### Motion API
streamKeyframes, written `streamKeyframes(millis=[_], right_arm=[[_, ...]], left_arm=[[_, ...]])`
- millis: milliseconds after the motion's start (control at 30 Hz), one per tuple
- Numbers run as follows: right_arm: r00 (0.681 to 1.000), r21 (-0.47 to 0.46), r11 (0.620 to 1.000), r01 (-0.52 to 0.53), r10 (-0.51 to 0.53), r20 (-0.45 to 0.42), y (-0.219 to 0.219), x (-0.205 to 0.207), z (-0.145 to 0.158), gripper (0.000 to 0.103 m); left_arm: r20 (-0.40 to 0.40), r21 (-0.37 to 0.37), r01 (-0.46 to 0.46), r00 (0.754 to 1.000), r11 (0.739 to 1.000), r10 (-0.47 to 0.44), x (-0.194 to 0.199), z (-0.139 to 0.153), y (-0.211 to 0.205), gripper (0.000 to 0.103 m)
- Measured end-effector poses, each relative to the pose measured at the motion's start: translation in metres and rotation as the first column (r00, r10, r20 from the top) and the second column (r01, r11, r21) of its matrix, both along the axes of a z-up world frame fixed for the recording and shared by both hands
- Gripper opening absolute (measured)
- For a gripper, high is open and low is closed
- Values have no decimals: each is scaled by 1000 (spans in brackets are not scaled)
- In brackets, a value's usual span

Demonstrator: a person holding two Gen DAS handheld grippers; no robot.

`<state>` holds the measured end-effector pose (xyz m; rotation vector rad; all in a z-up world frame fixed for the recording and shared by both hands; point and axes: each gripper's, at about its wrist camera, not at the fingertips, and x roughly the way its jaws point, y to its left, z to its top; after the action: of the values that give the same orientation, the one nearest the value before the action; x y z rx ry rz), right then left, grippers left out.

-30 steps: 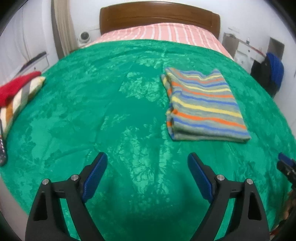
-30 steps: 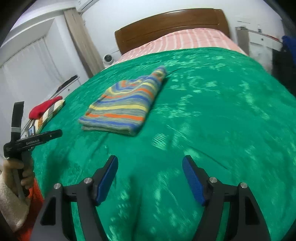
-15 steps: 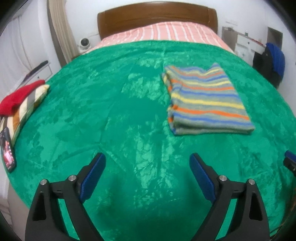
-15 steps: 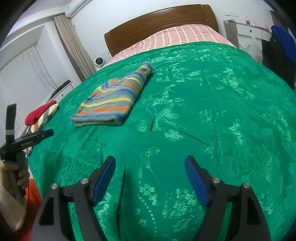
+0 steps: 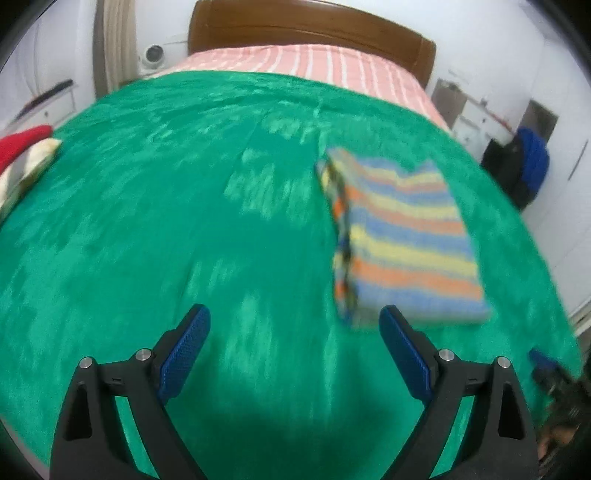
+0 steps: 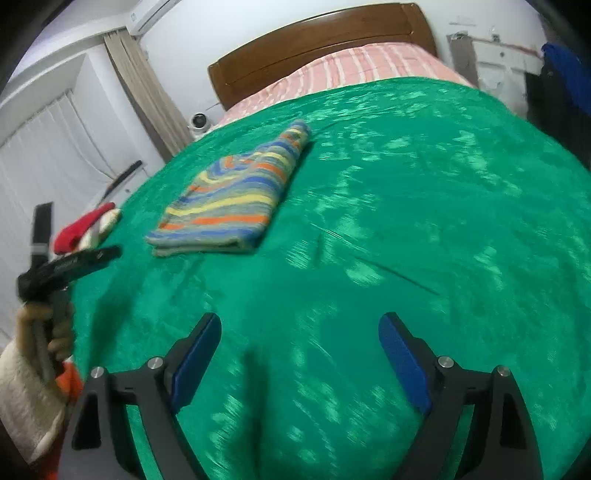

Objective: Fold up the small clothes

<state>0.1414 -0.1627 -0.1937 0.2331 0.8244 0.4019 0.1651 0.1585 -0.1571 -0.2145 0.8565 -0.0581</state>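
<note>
A folded striped garment (image 5: 402, 236) in blue, yellow and orange lies flat on the green bedspread (image 5: 184, 206), right of centre in the left wrist view. In the right wrist view the garment (image 6: 236, 199) lies at the upper left on the bedspread (image 6: 424, 221). My left gripper (image 5: 295, 332) is open and empty, just short of the garment's near edge and to its left. My right gripper (image 6: 299, 339) is open and empty above bare bedspread, well short of the garment. The left gripper also shows from the side in the right wrist view (image 6: 66, 266), held in a hand.
A red and striped pile of clothes (image 5: 22, 155) lies at the bed's left edge. A wooden headboard (image 5: 310, 33) and a pink striped sheet (image 5: 314, 66) are at the far end. Dark and blue clothes (image 5: 528, 166) hang at the right wall.
My left gripper has moved forward toward the garment, which now looks larger and nearer. My right gripper has shifted a little; the garment itself has not moved.
</note>
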Motion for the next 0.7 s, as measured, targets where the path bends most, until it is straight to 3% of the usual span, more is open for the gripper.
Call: streamKeyframes(millis=[100,233,367,467,533,567,600,633,667,700], right_arm=[[998,57,997,-58,59,-8,13,31,15,87],[997,161,984,-69,73,-16,25,100,35,87],[991,189,981,-50,73,-116,48,187,26,87],[973,243,968,-60,112,-204,66,228,5,86],[956,288,957,-43,124,-267,78,245,-14,78],[952,297,954,-38,125,-280,85,250,-21,64],[956,266,963,-38,113,-272,92,250,-23,40],[959,193,980,-54,105,-262,101,251,-22,32],[966,83,992,-90,108,-237,116,248,-18,30],[974,-10,993,-117,113,-196,127,244,-13,28]], left_arm=[[-61,-98,31,997,995,-37,62,7,5,94],[-161,-220,118,975,968,-155,122,-12,-3,94],[-232,-211,67,966,975,-116,157,-42,-5,94],[-230,-172,74,967,982,-113,167,-47,-15,97],[-227,-115,94,967,989,-119,171,-48,-30,98],[-228,-95,108,965,990,-127,172,-49,-35,98],[-230,-29,131,964,991,-134,171,-51,-47,96],[-224,16,150,964,989,-143,170,-52,-55,78],[-209,45,178,964,983,-165,169,-52,-62,67],[-194,44,209,961,977,-197,165,-52,-70,37]])
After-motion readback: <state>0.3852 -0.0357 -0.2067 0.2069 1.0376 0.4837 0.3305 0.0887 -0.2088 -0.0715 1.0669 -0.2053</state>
